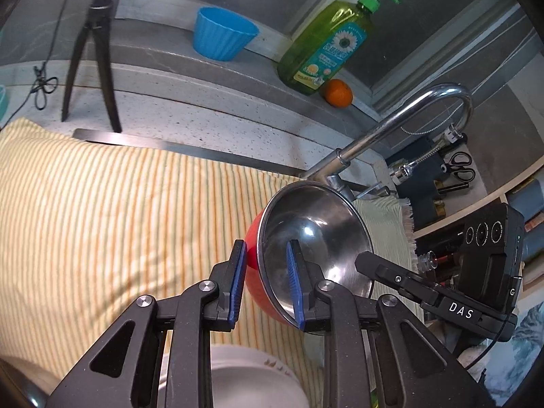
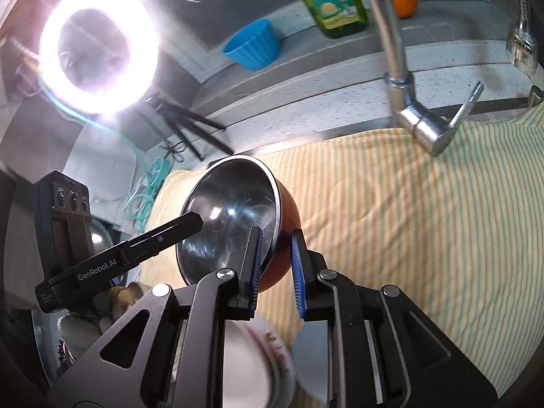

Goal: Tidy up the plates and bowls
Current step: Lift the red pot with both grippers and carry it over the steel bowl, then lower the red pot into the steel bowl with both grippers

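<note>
Directly under the left gripper (image 1: 265,282), nearest its camera, sits a white bowl (image 1: 251,377), partly hidden by the linkage. Above it the red bowl (image 1: 258,272), steel-lined and tipped on edge over the striped cloth (image 1: 102,204), has its rim between the blue pads; one pad lies outside the red wall and one inside, but a gap shows on the outer side, so the jaws look only loosely closed on it. Further right, the right gripper (image 2: 277,265) straddles the opposite rim the same way, its inner pad against the steel, its outer pad apart from the red wall, so it is not clamping either.

The likely trouble is slip: polished steel and a rounded wall give the pads little to bite, and if neither closes firmly the bowl could swing or drop onto the white bowl below. If the two hands pull unevenly, the rim could twist out. Behind, the faucet (image 1: 408,115) stands near enough to be struck on a lift.
</note>
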Available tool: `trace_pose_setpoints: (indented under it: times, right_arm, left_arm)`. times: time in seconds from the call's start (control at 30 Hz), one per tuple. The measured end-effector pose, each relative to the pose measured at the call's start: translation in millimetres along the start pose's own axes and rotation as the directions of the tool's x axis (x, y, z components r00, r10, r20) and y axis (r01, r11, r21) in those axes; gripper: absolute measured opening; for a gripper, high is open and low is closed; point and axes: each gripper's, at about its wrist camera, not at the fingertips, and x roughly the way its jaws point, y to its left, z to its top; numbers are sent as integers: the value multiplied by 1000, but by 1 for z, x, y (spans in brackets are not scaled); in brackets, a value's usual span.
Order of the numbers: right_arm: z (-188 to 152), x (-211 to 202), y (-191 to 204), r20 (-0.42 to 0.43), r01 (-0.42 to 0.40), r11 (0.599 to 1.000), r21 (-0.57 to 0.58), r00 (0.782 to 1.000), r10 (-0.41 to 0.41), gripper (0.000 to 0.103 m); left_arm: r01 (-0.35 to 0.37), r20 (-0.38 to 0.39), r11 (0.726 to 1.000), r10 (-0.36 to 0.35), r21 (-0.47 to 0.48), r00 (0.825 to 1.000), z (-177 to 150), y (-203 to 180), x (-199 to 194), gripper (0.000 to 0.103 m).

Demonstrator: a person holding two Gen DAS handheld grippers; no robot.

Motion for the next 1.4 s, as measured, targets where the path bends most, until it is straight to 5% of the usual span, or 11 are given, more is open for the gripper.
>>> trace_pose_setpoints:
  times: [0.83, 1.4]
  right_arm:
    - [-86, 23, 149, -131, -144, 965, -221, 985, 117, 17]
    - [-128, 85, 220, -280, -193, 912, -363, 956, 91, 17]
  left_arm:
    - [-65, 174, 986, 92, -154, 980, -74, 83, -148, 21]
    - [-121, 183, 941, 185, -315, 965, -126, 149, -187, 21]
